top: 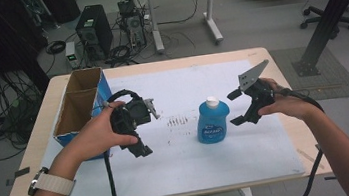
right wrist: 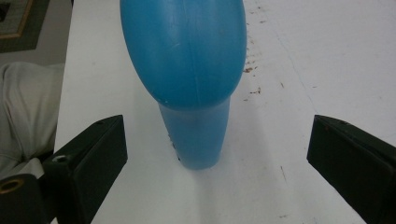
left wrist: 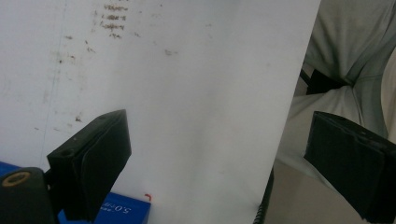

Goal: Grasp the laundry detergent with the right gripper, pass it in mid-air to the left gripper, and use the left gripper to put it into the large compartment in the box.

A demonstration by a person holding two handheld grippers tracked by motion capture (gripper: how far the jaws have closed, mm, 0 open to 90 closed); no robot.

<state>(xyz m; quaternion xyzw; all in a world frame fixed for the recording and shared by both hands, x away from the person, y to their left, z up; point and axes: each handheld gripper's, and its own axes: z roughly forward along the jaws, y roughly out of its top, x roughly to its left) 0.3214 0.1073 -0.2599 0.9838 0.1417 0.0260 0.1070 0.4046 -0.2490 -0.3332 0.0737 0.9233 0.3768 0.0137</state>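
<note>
The blue bottle (top: 213, 121) stands upright on the white sheet (top: 196, 166). Just right of the bottle, the right gripper (top: 237, 106) hangs wide open and empty (jaws flanking it, not touching); it should advance level, centred, then close. Left of the bottle, the left gripper (top: 147, 131) is open, empty; beyond lies a cardboard box (top: 79, 107).

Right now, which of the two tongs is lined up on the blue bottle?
The right tongs: open jaws flank the blue bottle without touching. The left tongs point toward the bare white sheet.
</note>
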